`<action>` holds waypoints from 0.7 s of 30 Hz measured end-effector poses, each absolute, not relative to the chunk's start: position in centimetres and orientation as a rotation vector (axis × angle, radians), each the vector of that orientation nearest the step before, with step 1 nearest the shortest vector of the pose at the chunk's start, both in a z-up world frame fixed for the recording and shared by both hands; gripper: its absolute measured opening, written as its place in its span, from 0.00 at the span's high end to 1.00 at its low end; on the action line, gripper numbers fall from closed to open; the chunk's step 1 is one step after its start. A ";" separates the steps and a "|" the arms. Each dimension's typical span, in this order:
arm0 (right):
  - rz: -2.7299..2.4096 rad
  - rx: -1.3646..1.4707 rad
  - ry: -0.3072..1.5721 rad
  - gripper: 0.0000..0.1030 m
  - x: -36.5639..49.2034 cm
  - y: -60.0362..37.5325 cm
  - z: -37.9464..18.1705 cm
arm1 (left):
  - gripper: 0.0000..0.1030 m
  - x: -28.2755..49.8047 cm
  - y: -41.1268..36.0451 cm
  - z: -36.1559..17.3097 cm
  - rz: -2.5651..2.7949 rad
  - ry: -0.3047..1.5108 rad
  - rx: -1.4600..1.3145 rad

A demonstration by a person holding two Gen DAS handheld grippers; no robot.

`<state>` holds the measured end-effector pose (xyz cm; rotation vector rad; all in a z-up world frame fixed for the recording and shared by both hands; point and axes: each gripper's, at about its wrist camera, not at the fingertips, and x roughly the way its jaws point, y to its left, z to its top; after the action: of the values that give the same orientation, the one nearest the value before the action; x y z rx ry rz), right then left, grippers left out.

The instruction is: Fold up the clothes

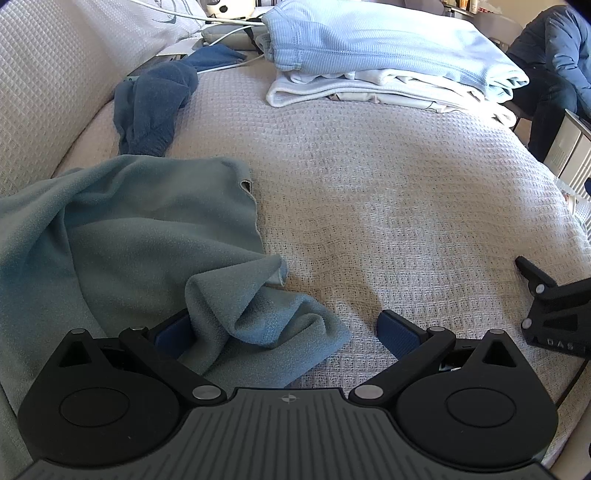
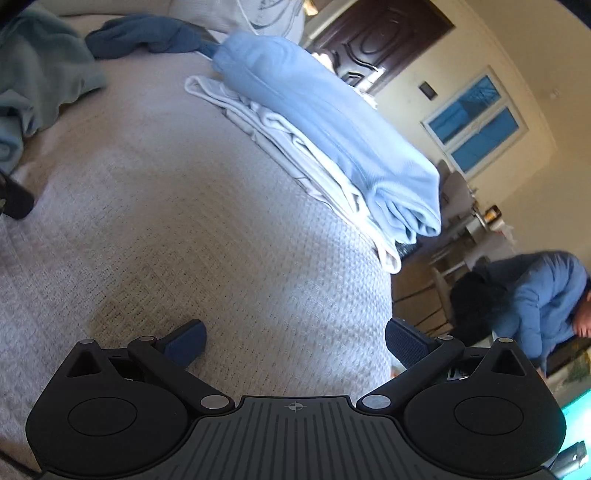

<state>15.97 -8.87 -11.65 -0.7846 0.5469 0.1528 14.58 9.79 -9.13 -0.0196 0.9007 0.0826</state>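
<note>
A rumpled grey-green fleece garment lies on the left of the bed, one bunched corner lying between the wide-apart fingers of my open left gripper. The cloth covers part of the left pad. A crumpled dark blue garment lies further back on the left. A folded stack, light blue piece over white ones, rests at the far side. In the right wrist view my right gripper is open over bare bedspread, with the folded stack ahead and the grey-green fleece at the far left.
The bed has a cream waffle-weave cover. Pillows and white cables sit at the head. A person in a blue jacket bends beside the bed's right edge. A dark door and a window stand beyond.
</note>
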 end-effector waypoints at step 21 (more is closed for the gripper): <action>0.149 -0.604 0.539 0.00 17.8 -8.8 -11.3 | 0.00 14.3 9.5 -9.2 0.090 0.891 -0.007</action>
<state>17.78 -8.76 -11.34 -0.6041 0.5394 0.1492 14.34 9.47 -9.20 -0.0075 0.8912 0.0903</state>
